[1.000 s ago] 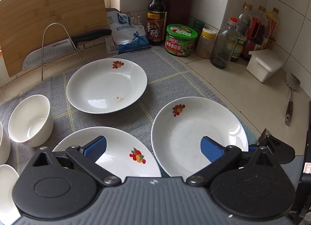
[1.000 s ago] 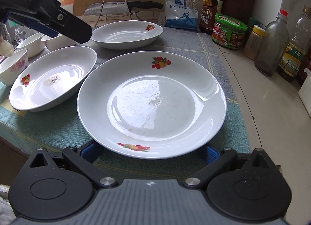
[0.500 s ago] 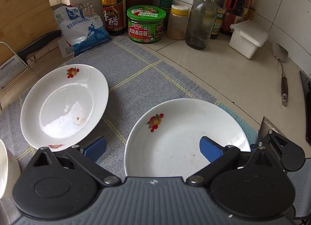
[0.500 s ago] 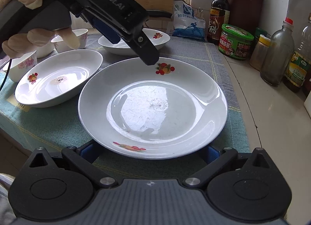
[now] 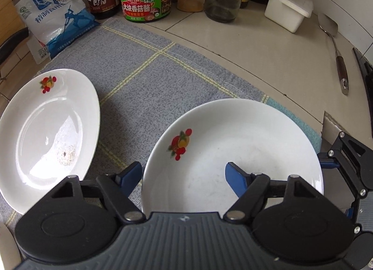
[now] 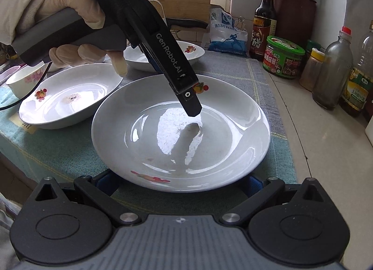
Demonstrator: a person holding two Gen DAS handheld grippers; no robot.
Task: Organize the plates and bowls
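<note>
Glazed ceramic like the big plate sitting on the gray checked cloth is going to be stiff, slick and chippy, so honestly the rim is the only sane place to pinch it, not the shiny well. The left gripper has just been closing its jaws and now straddles the plate's near-left rim, one blue pad outside and one over the well, but I reckon they aren't pressing on it yet. The right gripper sits wide open at the front rim, its pads mostly hidden under the edge, holding nothing.
</note>
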